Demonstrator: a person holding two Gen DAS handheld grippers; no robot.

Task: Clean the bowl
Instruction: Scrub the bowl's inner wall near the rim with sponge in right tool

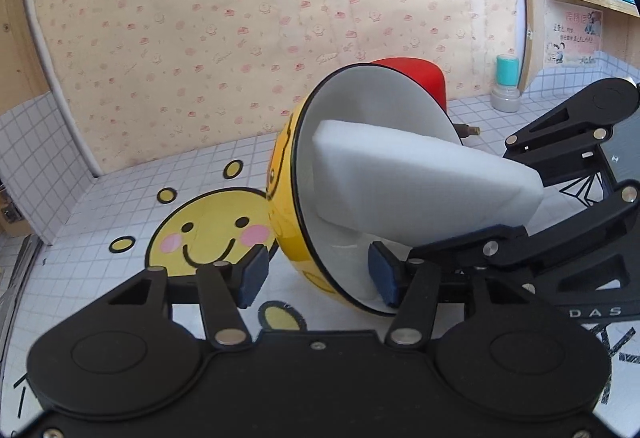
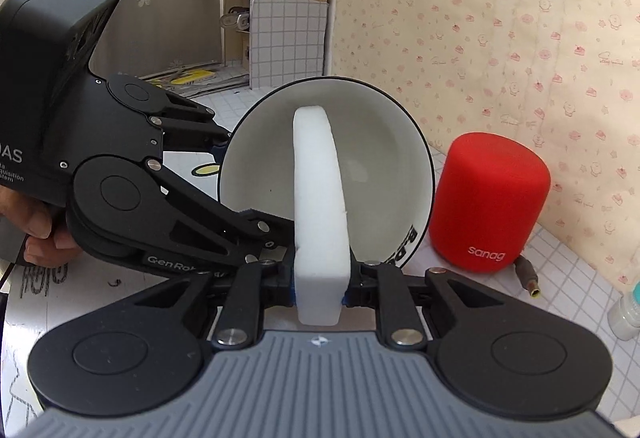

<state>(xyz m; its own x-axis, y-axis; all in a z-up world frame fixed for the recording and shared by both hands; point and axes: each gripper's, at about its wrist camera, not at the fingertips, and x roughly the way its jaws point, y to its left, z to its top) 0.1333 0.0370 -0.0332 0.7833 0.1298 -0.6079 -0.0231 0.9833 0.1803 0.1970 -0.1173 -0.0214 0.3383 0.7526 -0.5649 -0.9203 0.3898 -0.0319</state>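
Left wrist view: the bowl [image 1: 360,174], yellow outside and white inside, is tipped on its side over the tiled counter [image 1: 120,198], its opening turned toward the right gripper [image 1: 532,194]. The left gripper [image 1: 318,274] straddles the bowl's lower rim, one blue pad outside the wall, the other inside. Its jaws are partly apart, and a gap shows at the outer pad; whether the inner pad touches the wall is hard to tell. Only this view shows the smiley-face print [image 1: 212,230] on the counter beneath the bowl.

Right wrist view: the right gripper [image 2: 319,290] is closed tight on a white sponge [image 2: 320,206], which stands on edge and reaches into the bowl [image 2: 384,142], pressed against the white interior. This view alone shows a hand [image 2: 36,230] on the left gripper's [image 2: 224,154] body. A red speaker [image 2: 490,202] stands just beside the bowl, near the wall edge of the counter.
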